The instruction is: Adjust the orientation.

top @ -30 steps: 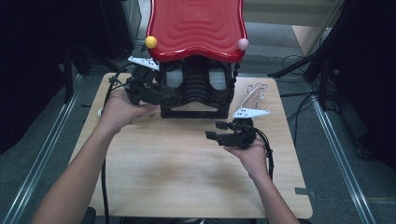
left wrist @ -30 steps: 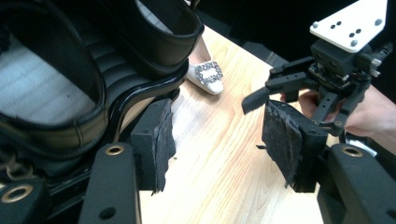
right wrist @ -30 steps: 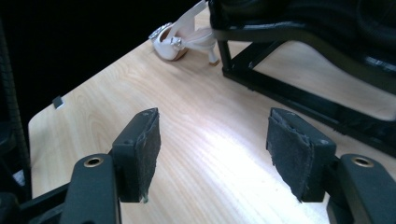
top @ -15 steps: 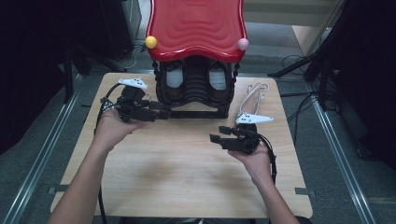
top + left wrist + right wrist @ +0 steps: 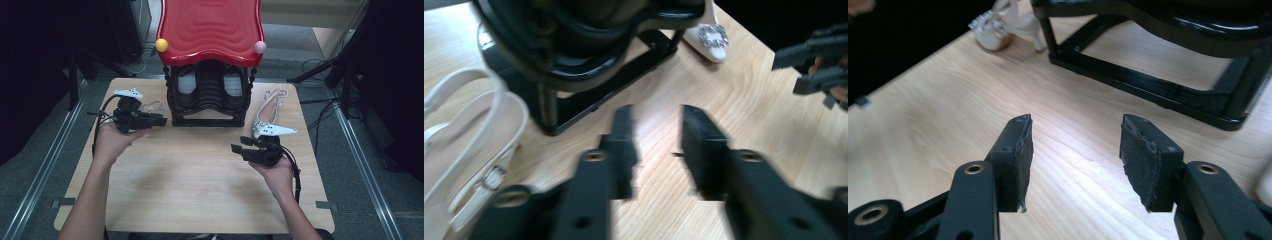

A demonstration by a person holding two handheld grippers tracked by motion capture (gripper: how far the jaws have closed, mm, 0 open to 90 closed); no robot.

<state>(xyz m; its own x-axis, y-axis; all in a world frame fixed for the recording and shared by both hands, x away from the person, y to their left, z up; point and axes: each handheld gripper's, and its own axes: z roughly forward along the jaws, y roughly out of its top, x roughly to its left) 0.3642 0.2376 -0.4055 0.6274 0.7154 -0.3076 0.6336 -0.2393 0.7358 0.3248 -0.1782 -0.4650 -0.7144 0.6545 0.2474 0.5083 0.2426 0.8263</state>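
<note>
left hand-held gripper [image 5: 159, 119] hangs low over the desk [image 5: 200, 190] just right of the left white sandal [image 5: 152, 106], its jaws have just been closing and stand narrow with nothing between them, bare wood in the gap in the left gripper view. risk, as i judge it: jaws too narrow to take the sandal strap, they could shove the shoe against the black rack [image 5: 209, 97] or clip the rack's foot, which sits close. right hand-held gripper [image 5: 239, 149] hovers near mid-desk, jaws fairly wide and empty, also been closing a little; the right white sandal [image 5: 272, 129] lies just beside and behind it, so a blind swing could knock it toward the desk edge. cables could snag. count: two sandals, one rack with red top [image 5: 210, 27], one yellow ball [image 5: 161, 45], one pink ball [image 5: 260, 47], two grippers.
</note>
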